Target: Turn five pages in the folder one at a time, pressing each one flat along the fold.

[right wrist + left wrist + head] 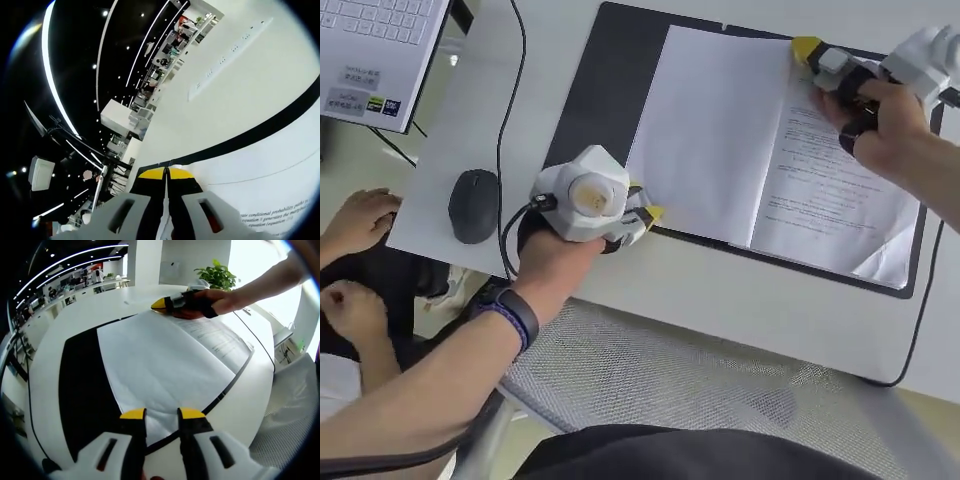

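A left hand (555,255) with a dark wristband (510,310) is seen reaching in from the near edge of a white desk (740,310). The left claw (648,215) is held level and pointed towards the right edge. Its yellow-tipped jaws are parted by a narrow gap, with nothing gripped between them. In the left gripper view the claw (162,415) is poised at the near left corner of a blank white page (705,130).

That page belongs to an open black folder (590,100), which is laid flat on the right half of the desk. A printed page (830,190) is seen to the right of the fold (770,140).

The right hand (885,120) is brought in from the right edge. The right claw (807,48) is set at the far end of the fold, on the top edge of the pages. In the right gripper view its jaws (165,173) are closed tip to tip. Whether paper is pinched there cannot be told.

Left of the folder, a dark mouse (473,205) is placed near the left edge and a black cable (510,100) is run beside it. A laptop (375,50) is seen at the far left corner. Another person's hands (355,220) are seen beyond the left edge. A grey mesh chair (650,390) is seen below the near edge.
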Motion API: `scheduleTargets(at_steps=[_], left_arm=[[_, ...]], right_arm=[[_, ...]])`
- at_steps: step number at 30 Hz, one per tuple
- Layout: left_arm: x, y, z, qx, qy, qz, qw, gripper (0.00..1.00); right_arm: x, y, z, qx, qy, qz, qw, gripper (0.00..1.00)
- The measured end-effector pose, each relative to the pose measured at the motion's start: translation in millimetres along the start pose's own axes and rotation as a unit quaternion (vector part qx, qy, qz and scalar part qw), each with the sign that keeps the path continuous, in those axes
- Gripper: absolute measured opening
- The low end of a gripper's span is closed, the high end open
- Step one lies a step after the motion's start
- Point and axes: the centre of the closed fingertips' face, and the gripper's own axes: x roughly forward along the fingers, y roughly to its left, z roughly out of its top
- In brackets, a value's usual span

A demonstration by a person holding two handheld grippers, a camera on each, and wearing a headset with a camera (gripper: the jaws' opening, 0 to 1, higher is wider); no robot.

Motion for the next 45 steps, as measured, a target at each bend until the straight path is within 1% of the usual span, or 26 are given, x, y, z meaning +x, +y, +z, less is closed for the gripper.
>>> scheduleTargets(at_steps=[2,3,6,7,8,10,11,13,16,17,20,22,26,29,30,31,32,34,35,37,42,45], left_arm=[[-0.3,-0.3,0.0,0.0,0.0,0.0,1.0,0.23],[-0.3,-0.3,0.0,0.0,0.0,0.0,1.0,0.23],[-0.2,-0.2,-0.3,0.001,-0.001,0.001,1.0,0.23],[-0.2,-0.1,-0.4,0.001,-0.001,0.001,1.0,0.23],[-0.2,0.1,-0.5,0.002,-0.001,0.001,1.0,0.23],[0.2,0.3,-0.7,0.001,-0.002,0.0,1.0,0.23],[0.4,0.5,-0.8,0.001,-0.002,0.0,1.0,0.23],[0.7,0.9,-1.1,0.002,-0.002,0.001,1.0,0.23],[0.5,0.8,-1.0,0.002,-0.004,0.0,1.0,0.22],[0.4,0.8,-1.0,0.001,-0.004,0.0,1.0,0.22],[0.2,0.5,-1.0,0.001,-0.004,0.0,1.0,0.22],[-0.1,0.1,-0.9,0.001,-0.004,0.0,1.0,0.23],[-0.3,-0.4,-0.8,-0.005,-0.006,-0.002,1.0,0.23],[-0.7,-1.2,-0.6,-0.001,-0.005,-0.002,1.0,0.23],[-0.8,-1.4,-0.7,0.0,-0.004,-0.003,1.0,0.23],[-0.8,-1.5,-0.7,0.001,-0.003,-0.003,1.0,0.23],[-0.8,-1.7,-0.8,0.002,-0.003,-0.003,1.0,0.23],[-0.9,-1.9,-0.7,0.0,-0.003,-0.002,1.0,0.23],[-1.0,-2.0,-0.6,-0.001,-0.004,-0.001,1.0,0.23],[-1.0,-2.1,-0.3,-0.005,-0.006,0.001,1.0,0.23],[-1.3,-2.4,0.2,-0.006,-0.006,0.001,1.0,0.23],[-1.8,-2.3,0.5,-0.004,-0.006,0.0,1.0,0.23]], right_arm=[[-3.1,2.5,-5.9,-0.006,0.011,0.006,0.9999,0.0],[-5.4,3.7,-10.6,-0.014,0.022,0.01,0.9996,0.0],[-9.7,6.9,-19.9,-0.021,0.037,0.014,0.999,0.0],[-13.5,11.1,-30.0,-0.035,0.056,0.02,0.9976,0.0],[-17.0,14.7,-38.5,-0.057,0.073,0.023,0.9954,0.0],[-21.6,20.7,-49.4,-0.069,0.087,0.029,0.9933,0.0],[-26.6,28.1,-57.9,-0.072,0.093,0.034,0.9924,0.0],[-33.5,34.4,-66.9,-0.072,0.095,0.037,0.9922,0.0],[-42.5,39.1,-78.8,-0.066,0.099,0.044,0.9919,0.0],[-46.9,45.1,-83.8,-0.066,0.101,0.045,0.9917,0.0],[-56.0,55.7,-97.8,-0.07,0.112,0.053,0.9898,0.0],[-60.2,58.5,-104.0,-0.072,0.118,0.058,0.9887,0.0],[-70.2,62.5,-115.8,-0.062,0.12,0.066,0.9886,0.0],[-76.5,67.8,-125.8,-0.062,0.127,0.072,0.9874,0.0],[-78.3,69.5,-129.2,-0.062,0.13,0.074,0.9868,0.0],[-81.7,72.4,-135.2,-0.066,0.139,0.078,0.9851,0.0],[-84.0,74.2,-139.0,-0.068,0.142,0.079,0.9843,0.0],[-89.8,78.8,-147.9,-0.065,0.147,0.082,0.9835,0.0],[-94.5,81.5,-154.2,-0.068,0.154,0.086,0.982,0.0],[-101.4,85.0,-163.4,-0.066,0.159,0.088,0.9812,0.0],[-114.1,90.9,-178.6,-0.062,0.168,0.091,0.9796,0.0],[-120.7,94.3,-187.8,-0.062,0.177,0.093,0.9778,0.0]])
